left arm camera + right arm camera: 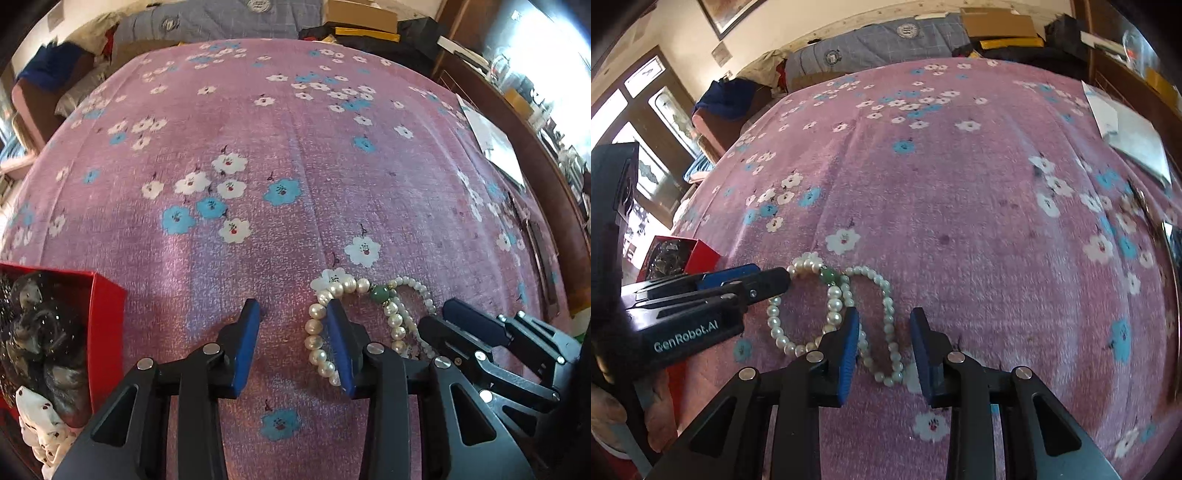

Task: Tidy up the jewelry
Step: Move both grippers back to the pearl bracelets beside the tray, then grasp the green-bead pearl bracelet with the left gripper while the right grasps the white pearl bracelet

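Two pearl bracelets on pink floral cloth (960, 206), loops overlapping. I see left gripper (293, 336) fingers wide apart, empty; its right finger (341, 347) sits inside big-pearl bracelet (317, 332), loop with green bead (380, 294). Right gripper (884, 349) fingers spread, gripping nothing, straddling near side of small-pearl bracelet (890, 332). Red box (107, 314) near left, holds dark items.
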### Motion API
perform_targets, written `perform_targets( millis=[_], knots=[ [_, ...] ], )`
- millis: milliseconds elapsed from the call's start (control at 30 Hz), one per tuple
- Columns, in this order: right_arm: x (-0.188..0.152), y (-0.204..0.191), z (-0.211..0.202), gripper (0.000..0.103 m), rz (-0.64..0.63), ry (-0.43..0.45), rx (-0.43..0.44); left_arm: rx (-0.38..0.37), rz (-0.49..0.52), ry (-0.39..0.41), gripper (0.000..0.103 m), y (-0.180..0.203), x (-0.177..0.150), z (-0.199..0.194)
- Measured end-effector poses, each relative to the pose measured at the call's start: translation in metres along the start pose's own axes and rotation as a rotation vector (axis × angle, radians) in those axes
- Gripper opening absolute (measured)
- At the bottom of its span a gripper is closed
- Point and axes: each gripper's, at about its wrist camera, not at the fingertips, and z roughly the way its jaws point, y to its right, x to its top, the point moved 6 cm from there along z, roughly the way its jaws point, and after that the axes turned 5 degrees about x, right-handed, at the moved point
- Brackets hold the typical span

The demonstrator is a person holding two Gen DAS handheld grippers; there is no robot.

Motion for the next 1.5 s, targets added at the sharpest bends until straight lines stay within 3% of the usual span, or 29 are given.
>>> perform_targets(
  millis=[167,200,267,300,433,600,900,1167,1500],
  knots=[
    [0.001,-0.007,0.003,0.03,-0.06,0.019,-0.047,0.076,0.068,0.034,0.036,0.009,-0.004,0.0],
    [0.001,-0.008,0.003,0.026,-0.065,0.025,-0.051,0.072,0.069,0.037,0.028,0.011,-0.005,0.0],
    [0.001,-0.01,0.004,0.005,-0.072,0.018,-0.071,0.078,0.081,0.031,0.011,0.016,-0.006,-0.001],
    [0.003,-0.012,0.005,0.005,-0.082,0.025,-0.077,0.081,0.088,0.024,0.009,0.018,-0.006,-0.001],
    [0.004,-0.008,0.003,0.005,-0.032,0.011,-0.039,0.041,0.052,0.009,0.009,0.016,-0.009,-0.007],
    [0.006,-0.004,-0.024,0.005,0.019,0.053,0.007,-0.009,0.004,0.034,0.009,0.01,-0.012,-0.035],
    [0.004,-0.02,-0.073,0.005,0.033,0.116,0.056,-0.077,-0.036,0.114,0.009,0.002,-0.023,-0.109],
    [-0.001,-0.052,-0.111,0.005,-0.007,0.169,0.091,-0.036,-0.085,0.184,0.009,-0.034,-0.047,-0.177],
    [-0.021,-0.094,-0.158,0.005,-0.083,0.224,0.108,0.031,-0.151,0.235,0.009,-0.066,-0.08,-0.222]
  ],
)
